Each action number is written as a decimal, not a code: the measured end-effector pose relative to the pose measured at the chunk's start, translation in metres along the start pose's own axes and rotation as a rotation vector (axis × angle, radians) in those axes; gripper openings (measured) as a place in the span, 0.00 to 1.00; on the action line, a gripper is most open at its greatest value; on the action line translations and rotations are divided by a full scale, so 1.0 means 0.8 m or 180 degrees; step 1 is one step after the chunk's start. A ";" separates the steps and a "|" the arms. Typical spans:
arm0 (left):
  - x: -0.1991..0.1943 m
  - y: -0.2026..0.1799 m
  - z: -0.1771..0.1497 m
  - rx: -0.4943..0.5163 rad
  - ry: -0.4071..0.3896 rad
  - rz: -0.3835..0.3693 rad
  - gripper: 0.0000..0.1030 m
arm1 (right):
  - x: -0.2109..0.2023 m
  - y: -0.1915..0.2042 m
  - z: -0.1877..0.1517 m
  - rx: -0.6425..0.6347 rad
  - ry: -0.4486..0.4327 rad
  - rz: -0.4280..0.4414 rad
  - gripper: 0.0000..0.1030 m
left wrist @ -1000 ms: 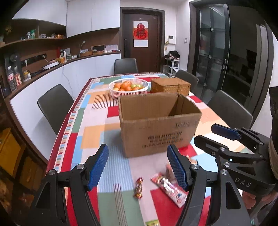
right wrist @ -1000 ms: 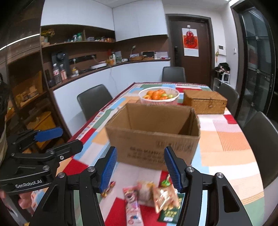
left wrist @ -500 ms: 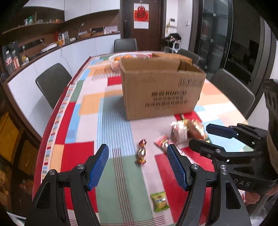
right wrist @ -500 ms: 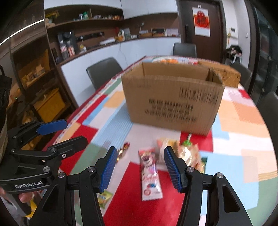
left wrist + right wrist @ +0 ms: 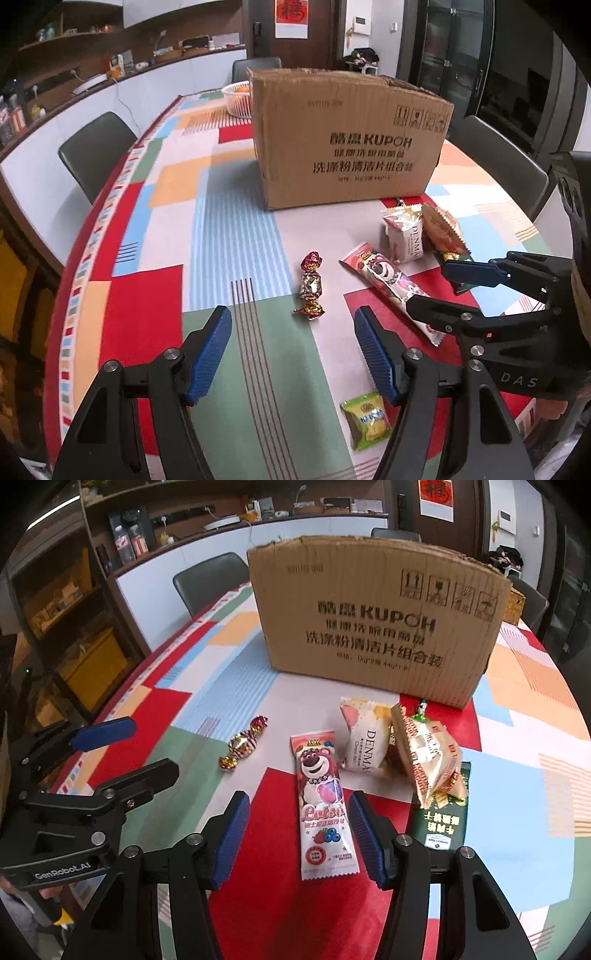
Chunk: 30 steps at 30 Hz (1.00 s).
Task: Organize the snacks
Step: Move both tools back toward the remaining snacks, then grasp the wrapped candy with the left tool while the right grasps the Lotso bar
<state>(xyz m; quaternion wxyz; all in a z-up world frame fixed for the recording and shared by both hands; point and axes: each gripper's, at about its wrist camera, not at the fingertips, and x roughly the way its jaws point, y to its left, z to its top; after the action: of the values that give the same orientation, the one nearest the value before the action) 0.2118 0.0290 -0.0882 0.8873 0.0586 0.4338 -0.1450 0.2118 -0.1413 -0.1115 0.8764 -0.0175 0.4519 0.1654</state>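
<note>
A cardboard box (image 5: 351, 144) stands open on the patterned tablecloth (image 5: 236, 236); it also shows in the right wrist view (image 5: 376, 620). Snacks lie in front of it: a foil candy string (image 5: 311, 286), a pink bear packet (image 5: 323, 805), a white packet (image 5: 364, 746), a gold packet (image 5: 430, 757), a dark green packet (image 5: 445, 819) and a small green packet (image 5: 367, 419). My left gripper (image 5: 293, 354) is open above the table near the candy. My right gripper (image 5: 297, 838) is open with its jaws either side of the pink bear packet's lower end.
A white basket of fruit (image 5: 238, 98) stands behind the box. Dark chairs (image 5: 96, 147) ring the table. A counter and shelves run along the left wall. The table's left edge (image 5: 70, 295) is close.
Both grippers have dropped and tilted down toward the table in front of the box. The snacks now fill the views. Both stay open.
</note>
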 end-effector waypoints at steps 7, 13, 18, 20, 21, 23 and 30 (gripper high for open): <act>0.037 -0.002 0.009 0.0143 0.0107 -0.0058 0.65 | 0.031 -0.013 0.001 0.0084 0.0136 -0.0011 0.48; 0.064 0.000 0.014 0.0170 0.0241 -0.0111 0.59 | 0.050 -0.017 0.004 0.0118 0.0214 -0.0010 0.45; 0.079 0.004 0.018 0.0136 0.0279 -0.0133 0.54 | 0.063 -0.012 0.011 0.0100 0.0241 0.0005 0.42; 0.084 0.007 0.020 0.0096 0.0298 -0.0181 0.50 | 0.068 -0.011 0.015 0.0118 0.0257 0.0018 0.40; 0.087 0.008 0.020 0.0074 0.0327 -0.0202 0.46 | 0.072 -0.011 0.017 0.0122 0.0268 0.0022 0.39; 0.092 0.010 0.022 0.0028 0.0360 -0.0253 0.43 | 0.078 -0.011 0.021 0.0129 0.0284 0.0014 0.38; 0.100 0.004 0.024 0.0050 0.0372 -0.0241 0.39 | 0.091 0.001 0.029 0.0032 0.0249 -0.0091 0.35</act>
<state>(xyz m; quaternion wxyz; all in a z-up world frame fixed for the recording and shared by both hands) 0.2737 0.0110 -0.1391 0.8538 0.0574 0.4857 -0.1782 0.2690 -0.1165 -0.1559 0.8605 -0.0260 0.4863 0.1498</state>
